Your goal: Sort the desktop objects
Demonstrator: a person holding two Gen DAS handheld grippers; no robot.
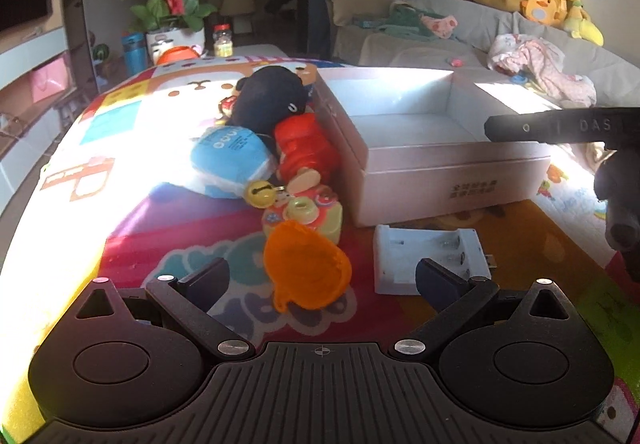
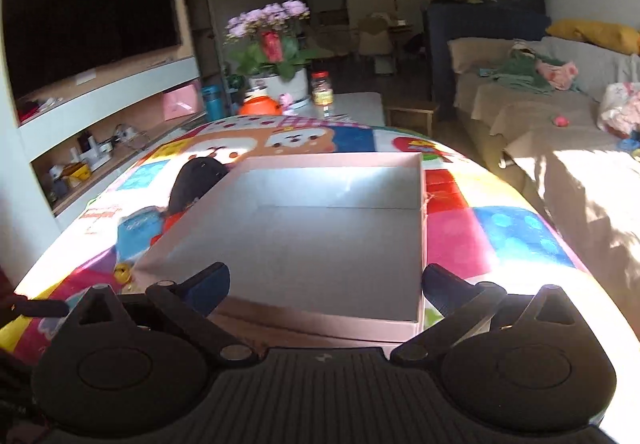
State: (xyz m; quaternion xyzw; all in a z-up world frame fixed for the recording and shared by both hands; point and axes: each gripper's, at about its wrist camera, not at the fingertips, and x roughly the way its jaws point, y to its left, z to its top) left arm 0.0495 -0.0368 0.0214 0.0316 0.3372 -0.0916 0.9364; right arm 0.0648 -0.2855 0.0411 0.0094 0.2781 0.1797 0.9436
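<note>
left tongs [image 1: 320,276]: spread wide, gripping nothing; orange cup [image 1: 306,268] lies tipped between the fingers. right tongs [image 2: 324,284]: spread wide, empty, above near edge of white box [image 2: 320,236].

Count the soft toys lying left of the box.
3, in a cluster against the box: a black plush farthest back, a red doll beside the box wall, and a blue plush to its left. Others may hide behind them.
</note>
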